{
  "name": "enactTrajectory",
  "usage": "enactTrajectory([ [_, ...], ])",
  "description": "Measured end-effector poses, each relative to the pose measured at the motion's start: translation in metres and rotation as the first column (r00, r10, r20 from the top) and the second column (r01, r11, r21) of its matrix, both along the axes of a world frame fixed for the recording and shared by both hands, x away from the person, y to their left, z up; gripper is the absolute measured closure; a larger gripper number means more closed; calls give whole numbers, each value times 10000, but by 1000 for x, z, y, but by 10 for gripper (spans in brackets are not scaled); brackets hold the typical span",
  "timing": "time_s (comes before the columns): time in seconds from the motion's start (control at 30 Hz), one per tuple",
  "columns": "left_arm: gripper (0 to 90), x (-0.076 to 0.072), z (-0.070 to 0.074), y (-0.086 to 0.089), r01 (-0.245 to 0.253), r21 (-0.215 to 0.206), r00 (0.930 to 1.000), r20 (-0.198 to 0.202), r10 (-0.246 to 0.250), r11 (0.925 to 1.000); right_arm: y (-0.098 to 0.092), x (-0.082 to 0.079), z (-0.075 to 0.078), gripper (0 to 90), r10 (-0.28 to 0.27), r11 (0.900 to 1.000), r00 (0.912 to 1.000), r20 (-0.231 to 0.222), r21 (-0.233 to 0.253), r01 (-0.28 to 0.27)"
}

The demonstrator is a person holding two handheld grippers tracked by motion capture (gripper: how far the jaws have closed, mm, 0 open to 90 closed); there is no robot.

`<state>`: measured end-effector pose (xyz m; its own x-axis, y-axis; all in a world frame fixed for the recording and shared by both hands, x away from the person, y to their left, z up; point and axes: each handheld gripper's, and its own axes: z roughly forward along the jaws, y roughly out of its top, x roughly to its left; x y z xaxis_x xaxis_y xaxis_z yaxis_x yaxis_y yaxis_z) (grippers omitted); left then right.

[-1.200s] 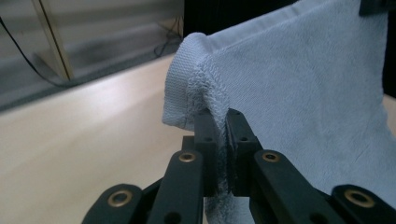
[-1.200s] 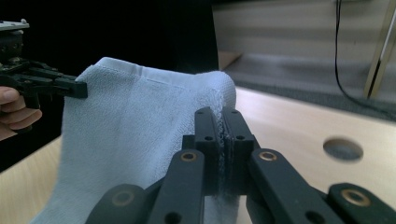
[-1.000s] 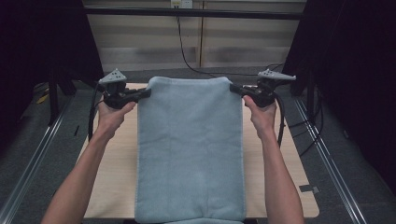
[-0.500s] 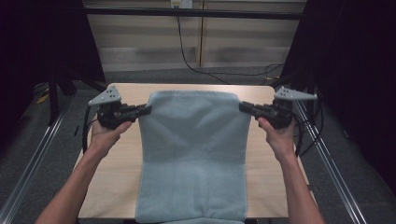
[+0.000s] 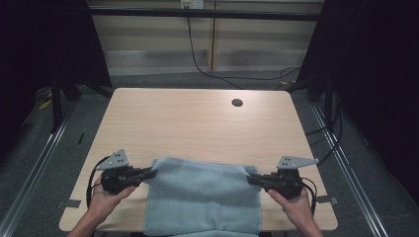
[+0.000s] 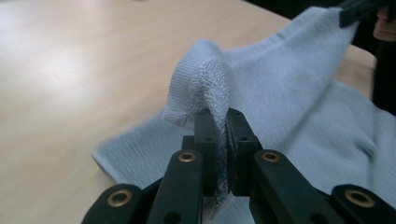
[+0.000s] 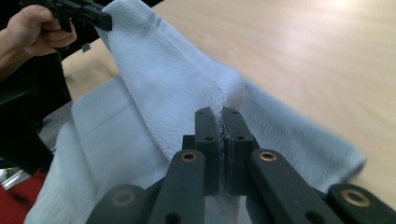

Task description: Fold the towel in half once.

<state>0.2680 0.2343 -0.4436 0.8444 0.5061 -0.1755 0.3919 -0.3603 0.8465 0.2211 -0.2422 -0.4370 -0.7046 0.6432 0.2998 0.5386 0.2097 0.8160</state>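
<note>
Stretching between the two grippers, a light blue towel (image 5: 202,200) lies at the near edge of the worktop (image 5: 197,123) and hangs over it. The left gripper (image 5: 148,173) is clamped on the towel's left corner, the right gripper (image 5: 253,179) on its right corner, jaws pressed together on cloth. A round hole (image 5: 237,102) sits near the far right corner, well apart.
</note>
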Motion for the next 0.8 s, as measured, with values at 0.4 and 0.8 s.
enactTrajectory([
  [0.4, 849, -14, -55, -14, 827, 1430, 9848, -1636, -589, 9863, 10, -26, -56, 867, 397, 9886, 9799, -1954, -1351, -670],
  [0.8, 850, 75, -57, -30, -986, 2298, 9947, -43, 1023, 9682, 19, 80, -54, 869, -751, 9569, 9914, -1076, -2876, 412],
])
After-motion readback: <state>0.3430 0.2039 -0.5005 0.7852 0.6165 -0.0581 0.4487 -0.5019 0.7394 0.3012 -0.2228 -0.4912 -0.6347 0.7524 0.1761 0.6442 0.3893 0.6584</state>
